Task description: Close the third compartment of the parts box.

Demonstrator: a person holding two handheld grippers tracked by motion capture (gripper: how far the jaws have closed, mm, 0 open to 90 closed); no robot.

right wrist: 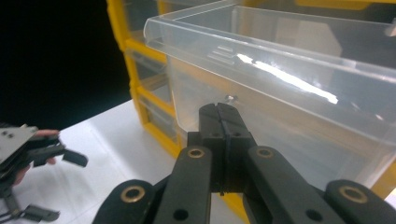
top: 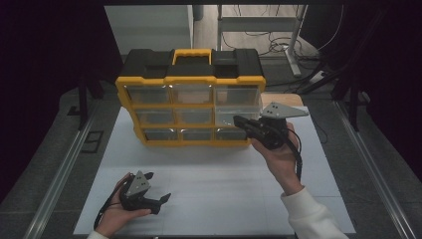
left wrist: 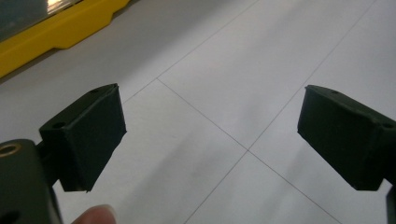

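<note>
A yellow and black organizer [top: 191, 107] with several clear drawers stands at the back of the white table [top: 219, 194]. Its middle-right clear drawer [right wrist: 289, 88] sticks out from the frame. My right gripper [right wrist: 219, 109] is shut, jaws pressed together with nothing between them, and its tips rest against that drawer's front wall below the lip. From above, the right gripper [top: 239, 121] is at the drawer [top: 234, 112]. My left gripper [top: 158, 186] rests low at the front left, open and holding nothing, its wide-apart jaws [left wrist: 212, 135] over bare tabletop.
The organizer's yellow base [left wrist: 56, 32] lies beyond the left gripper. Metal rails [top: 62, 169] run along both sides of the table. Behind the organizer are a table leg and cables on the floor [top: 293, 45]. Dark curtains close both sides.
</note>
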